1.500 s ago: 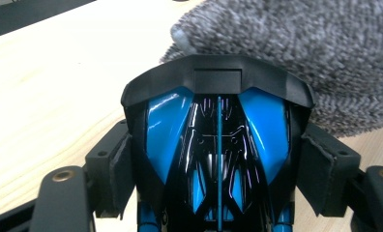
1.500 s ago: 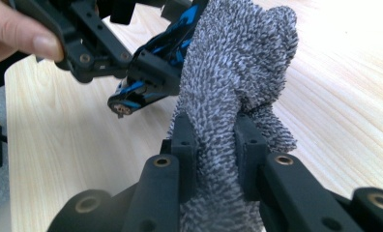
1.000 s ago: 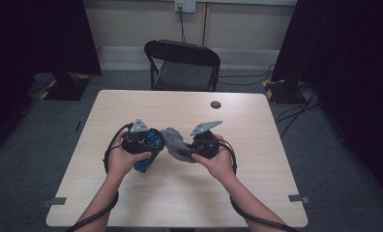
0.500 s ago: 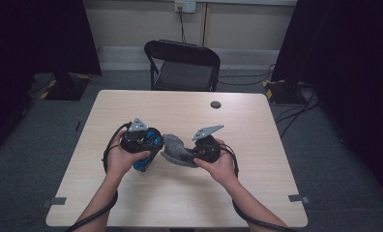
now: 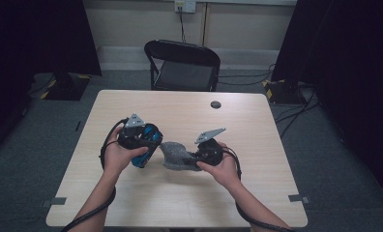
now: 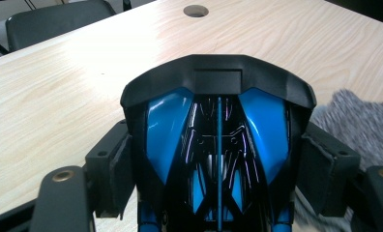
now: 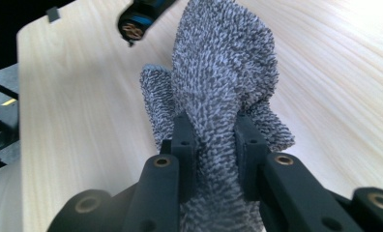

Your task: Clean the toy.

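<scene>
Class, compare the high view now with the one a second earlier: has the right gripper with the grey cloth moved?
Yes. The right gripper, shut on the grey cloth, has drifted slightly toward the table's near edge, away from the round hole.

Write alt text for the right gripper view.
The right gripper has its two black jaws shut on a bunched grey cloth that rises from them over a light wooden table. The wheel end of a blue and black toy car shows at the top.

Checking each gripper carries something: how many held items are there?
2: a blue toy car clamped in the left gripper, and a grey cloth pinched in the right gripper above the table.
</scene>
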Demonstrator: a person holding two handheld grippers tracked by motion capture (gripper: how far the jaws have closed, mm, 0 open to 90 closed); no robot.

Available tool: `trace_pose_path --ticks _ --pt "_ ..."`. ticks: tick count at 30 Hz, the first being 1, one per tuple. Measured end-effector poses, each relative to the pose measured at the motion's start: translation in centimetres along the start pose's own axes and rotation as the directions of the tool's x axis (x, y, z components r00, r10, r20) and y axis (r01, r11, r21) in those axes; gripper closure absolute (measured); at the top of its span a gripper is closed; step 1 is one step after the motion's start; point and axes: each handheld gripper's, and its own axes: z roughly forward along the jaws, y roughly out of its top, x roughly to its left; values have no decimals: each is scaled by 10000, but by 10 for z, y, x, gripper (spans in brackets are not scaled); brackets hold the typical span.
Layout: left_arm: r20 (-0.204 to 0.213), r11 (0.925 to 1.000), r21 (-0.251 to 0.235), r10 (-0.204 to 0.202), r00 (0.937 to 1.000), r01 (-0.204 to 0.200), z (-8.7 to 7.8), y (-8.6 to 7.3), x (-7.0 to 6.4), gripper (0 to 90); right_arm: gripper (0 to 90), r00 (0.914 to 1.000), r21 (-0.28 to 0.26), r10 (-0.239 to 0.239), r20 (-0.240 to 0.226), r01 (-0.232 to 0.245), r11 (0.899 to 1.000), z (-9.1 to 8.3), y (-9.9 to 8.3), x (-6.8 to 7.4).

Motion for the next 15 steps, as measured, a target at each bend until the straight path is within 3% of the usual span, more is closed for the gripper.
trace_pose_path --ticks 9,15 --pt "212 9999 48 124 9997 -125 -1 6 -10 255 749 9925 -510 710 996 -661 9965 -15 0 -23" --pt "500 9994 104 338 9982 -344 7 16 -23 255 749 9842 -1037 1228 1278 -1099 9885 -19 9 -33"
